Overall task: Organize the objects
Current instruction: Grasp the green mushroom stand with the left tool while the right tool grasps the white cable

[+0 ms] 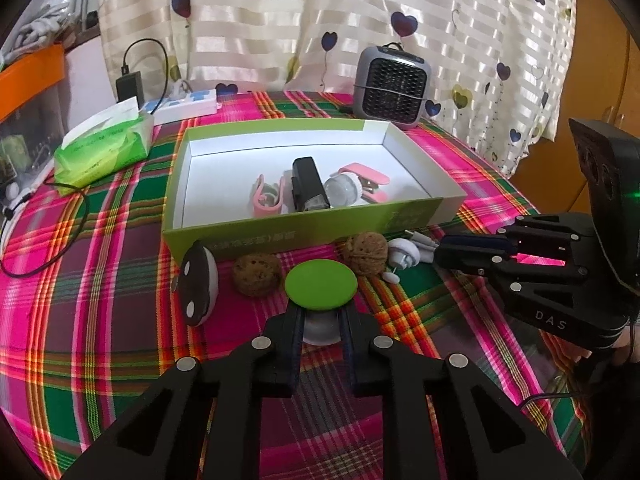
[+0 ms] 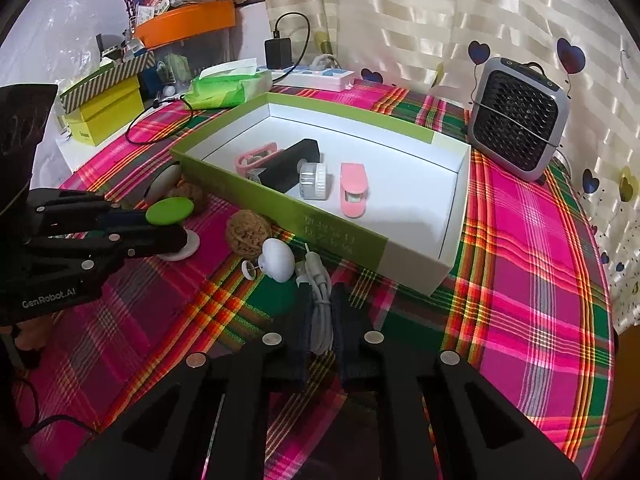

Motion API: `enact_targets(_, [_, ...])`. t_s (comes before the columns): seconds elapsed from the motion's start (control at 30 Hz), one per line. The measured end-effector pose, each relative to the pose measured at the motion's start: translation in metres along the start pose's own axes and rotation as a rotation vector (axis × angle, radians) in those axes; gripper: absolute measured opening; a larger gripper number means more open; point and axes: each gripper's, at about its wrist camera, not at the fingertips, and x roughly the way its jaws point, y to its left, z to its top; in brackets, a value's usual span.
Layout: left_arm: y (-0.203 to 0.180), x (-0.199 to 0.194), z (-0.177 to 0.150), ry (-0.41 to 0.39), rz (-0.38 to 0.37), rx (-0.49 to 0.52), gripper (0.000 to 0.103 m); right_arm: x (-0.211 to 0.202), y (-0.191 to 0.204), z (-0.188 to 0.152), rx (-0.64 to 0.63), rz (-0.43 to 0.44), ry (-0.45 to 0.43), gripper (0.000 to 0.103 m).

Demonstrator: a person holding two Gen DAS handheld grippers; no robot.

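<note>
Standing beside the plaid-covered table [image 1: 100, 340], I saw the loose things strung in a row along the near wall of the green box [image 1: 280, 236]. From the left lay a black-and-white oval piece [image 1: 197, 284], a walnut [image 1: 256, 274], then the green-topped knob [image 1: 321, 282]. The left gripper [image 1: 321, 328] was clenched on that knob's pale stem, just under the green disc, its fingers pointing straight at the box. Further right lay a second walnut [image 1: 366, 254] and a white round plug [image 2: 276, 258]. The right gripper [image 2: 320, 332] was clamped on the coiled white cable [image 2: 322, 312], whose length ran along the fingers, its connector end toward the box.

Both held things lay just short of the near wall, with the box directly ahead of each tool. I judged each needed lifting over that wall. Inside already lay a pink clip [image 2: 256, 158], a black block [image 2: 288, 168], a small jar [image 2: 314, 180] and a pink case [image 2: 353, 194].
</note>
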Motion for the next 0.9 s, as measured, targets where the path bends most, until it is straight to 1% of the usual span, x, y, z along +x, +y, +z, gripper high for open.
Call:
enact_targets(0.37, [-0.005,-0.008,0.004,-0.041,-0.035,0.008,0.015,-0.013,0.0,0.003,0.017,0.008,-0.055,0.01])
enact_targets(0.63, [-0.005,-0.009,0.004,-0.053,-0.038,0.003,0.015,-0.023,-0.002,0.007,0.042,0.027,-0.107,0.01])
enact_targets(0.9, [-0.004,-0.01,0.004,-0.056,-0.033,0.0,0.015,-0.026,0.001,0.008,0.047,0.042,-0.135,0.01])
